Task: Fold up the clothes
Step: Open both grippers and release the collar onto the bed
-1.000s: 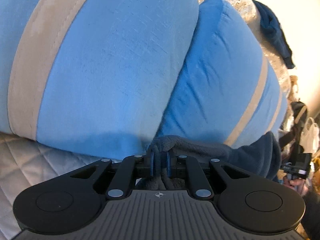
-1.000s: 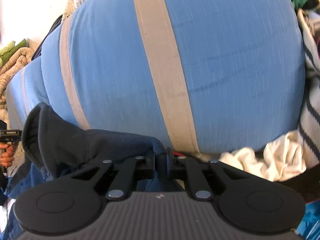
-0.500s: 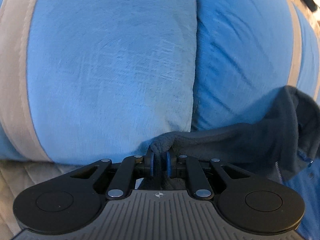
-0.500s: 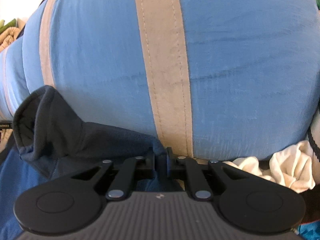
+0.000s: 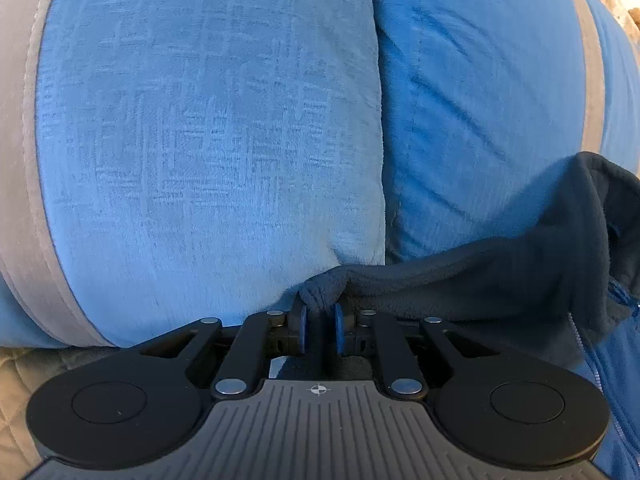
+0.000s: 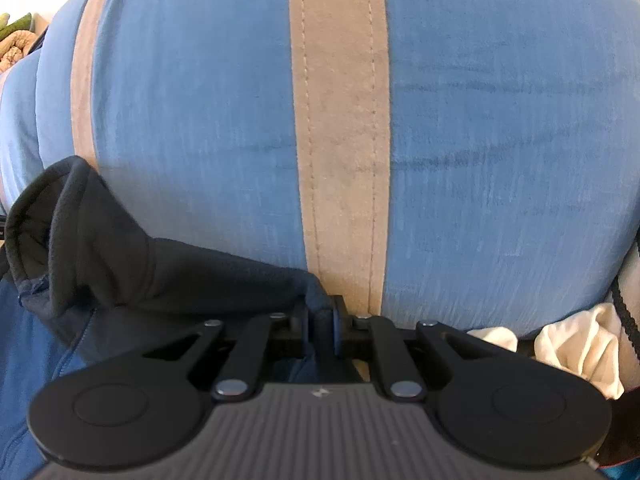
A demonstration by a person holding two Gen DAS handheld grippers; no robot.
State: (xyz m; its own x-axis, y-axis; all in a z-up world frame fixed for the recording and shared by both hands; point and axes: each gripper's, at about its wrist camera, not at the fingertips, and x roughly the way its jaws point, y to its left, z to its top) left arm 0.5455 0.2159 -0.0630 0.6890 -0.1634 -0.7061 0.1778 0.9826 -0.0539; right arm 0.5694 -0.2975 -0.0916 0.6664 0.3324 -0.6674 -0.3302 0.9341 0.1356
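A dark navy fleece jacket (image 5: 500, 276) with a blue outer side and a zip stretches between both grippers. My left gripper (image 5: 319, 320) is shut on one bunched corner of its upper edge. The jacket runs off to the right, its collar standing up at the far right. In the right wrist view the jacket (image 6: 168, 276) runs off to the left, collar raised at the far left. My right gripper (image 6: 320, 320) is shut on the other corner. Both grippers sit close against big blue cushions.
Large blue cushions with grey-beige stripes (image 5: 208, 140) (image 6: 480, 120) fill both views just ahead. A quilted light cover (image 5: 24, 364) lies at the lower left. White cloth (image 6: 576, 344) and a striped garment (image 6: 628, 300) lie at the right.
Both grippers have moved forward and closer to the cushions, carrying the jacket edge. The jacket's collar has come further into each view. Both stay shut on the fabric.
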